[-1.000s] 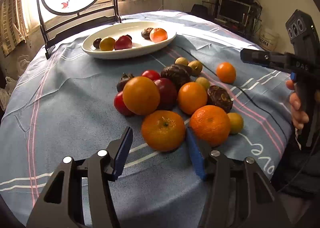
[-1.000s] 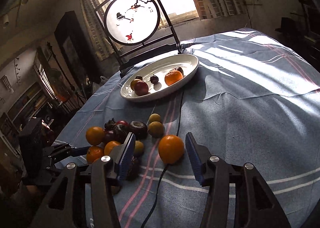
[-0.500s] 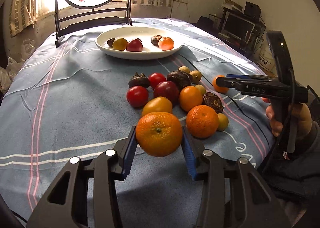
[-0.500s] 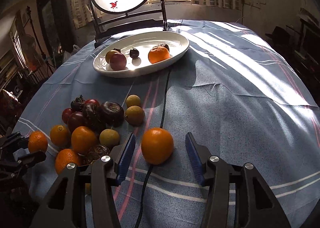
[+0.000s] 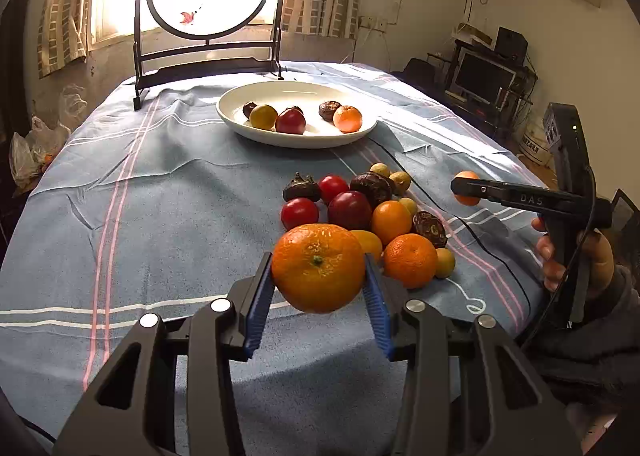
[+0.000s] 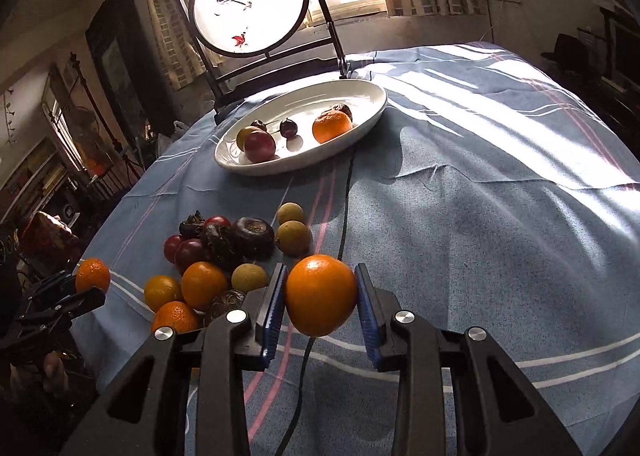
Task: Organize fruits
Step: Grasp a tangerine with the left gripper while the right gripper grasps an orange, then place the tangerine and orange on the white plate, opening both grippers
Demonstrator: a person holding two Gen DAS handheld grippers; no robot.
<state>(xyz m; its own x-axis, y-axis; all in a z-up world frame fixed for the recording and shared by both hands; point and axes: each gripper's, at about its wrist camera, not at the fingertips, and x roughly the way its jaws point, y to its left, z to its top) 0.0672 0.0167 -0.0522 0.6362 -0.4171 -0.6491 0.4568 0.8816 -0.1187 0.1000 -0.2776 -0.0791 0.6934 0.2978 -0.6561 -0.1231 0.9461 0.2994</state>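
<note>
Fruits are found in three places: a loose pile (image 5: pixel 372 215) on the cloth-covered worktop (image 5: pixel 160 215), a few pieces already in the white plate (image 5: pixel 240 123) at the far side, and one orange in each set of tongs. The left tongs (image 5: pixel 318 288) are closed on a large orange (image 5: pixel 318 268), gripped across its widest part by the blue pads and held clear of the cloth. The right tongs (image 6: pixel 320 300) are likewise closed on a smaller orange (image 6: pixel 321 290), gripped at its sides; whether it is lifted or resting on the cloth cannot be told. The plate is seen to hold an orange, a red fruit, a yellow one and some dark pieces, with bare room left. It is judged that the oranges are firm, fairly heavy and round, so that a hold across the middle is required and a hold near the top or bottom would be liable to slip. The red fruits (image 5: pixel 300 213) in the pile are judged smooth and softer, so light pressure would be advised. The small yellow-green fruits (image 6: pixel 294 238) are judged light and prone to roll. A black cable (image 6: pixel 346 195) is noted across the cloth between pile and plate; snagging is a possible hazard during carriage.
</note>
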